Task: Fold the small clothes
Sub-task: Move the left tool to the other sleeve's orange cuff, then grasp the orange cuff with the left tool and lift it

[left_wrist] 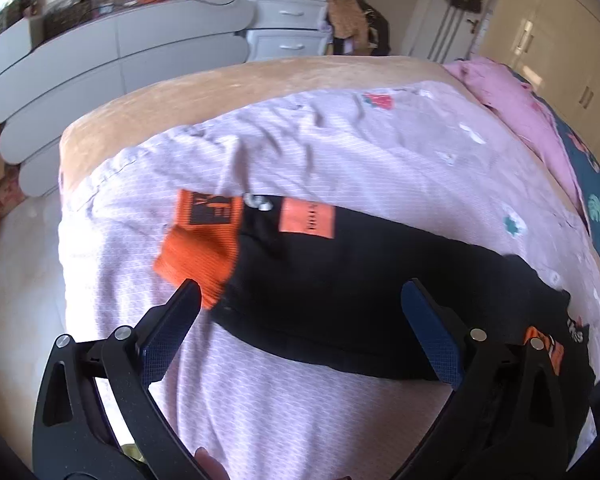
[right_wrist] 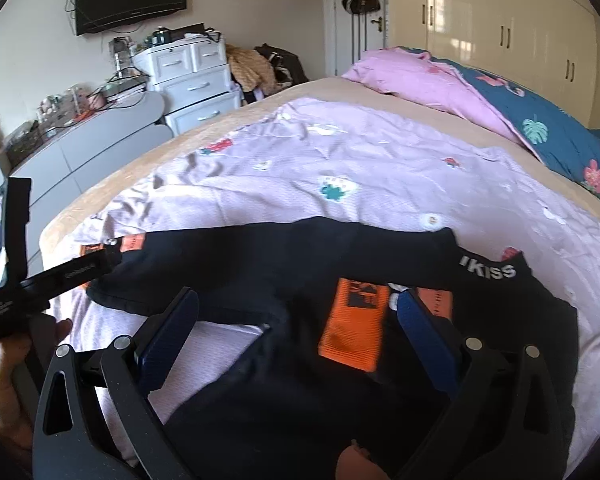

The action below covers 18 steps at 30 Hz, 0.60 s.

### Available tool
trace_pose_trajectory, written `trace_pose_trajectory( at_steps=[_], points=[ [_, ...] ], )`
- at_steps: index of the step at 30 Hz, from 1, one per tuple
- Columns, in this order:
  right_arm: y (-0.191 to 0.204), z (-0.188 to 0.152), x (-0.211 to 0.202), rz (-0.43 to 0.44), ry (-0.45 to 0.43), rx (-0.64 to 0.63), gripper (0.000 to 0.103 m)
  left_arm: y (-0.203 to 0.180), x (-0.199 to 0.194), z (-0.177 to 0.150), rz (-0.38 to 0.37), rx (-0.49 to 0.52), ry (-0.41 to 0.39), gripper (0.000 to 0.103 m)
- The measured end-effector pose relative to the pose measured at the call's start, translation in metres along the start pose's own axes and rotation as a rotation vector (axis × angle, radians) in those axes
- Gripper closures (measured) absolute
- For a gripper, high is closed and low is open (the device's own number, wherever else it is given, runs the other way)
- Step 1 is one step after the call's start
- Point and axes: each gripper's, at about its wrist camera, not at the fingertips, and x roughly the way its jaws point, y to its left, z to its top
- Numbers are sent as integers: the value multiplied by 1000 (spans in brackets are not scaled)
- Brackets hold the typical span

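A small pair of black trousers (left_wrist: 340, 300) with orange cuffs (left_wrist: 198, 260) and an orange patch (left_wrist: 307, 221) lies spread on the lilac sheet (left_wrist: 320, 148). My left gripper (left_wrist: 302, 292) is open above the leg end near the orange cuff, holding nothing. In the right wrist view the trousers (right_wrist: 260, 272) show a waistband with white letters (right_wrist: 488, 270) and an orange cuff (right_wrist: 354, 328) folded onto the black cloth. My right gripper (right_wrist: 298, 300) is open over the trousers, empty. The left gripper's body (right_wrist: 40, 280) shows at the left edge.
The sheet covers a beige bed (right_wrist: 204, 136). A pink quilt (right_wrist: 432, 84) and a blue floral cover (right_wrist: 548, 132) lie at the bed's far right. White drawers (right_wrist: 192, 80) and a grey cabinet (left_wrist: 112, 56) stand beyond the bed; wardrobes (right_wrist: 500, 36) line the right wall.
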Motion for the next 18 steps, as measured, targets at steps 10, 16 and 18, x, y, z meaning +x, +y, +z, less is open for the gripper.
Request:
trace_pose_trajectory(
  at_steps=[10,16,18],
  points=[
    [42,3,20,70,28,-54,4,39,27,3,2,-132,65,9],
    [43,-3,28,68,45,-29,4,53,46,1,-30,-167,71,10],
    [38,-7,29,62,49,-9,4,54,44,3,-54,-163,51,27]
  ],
)
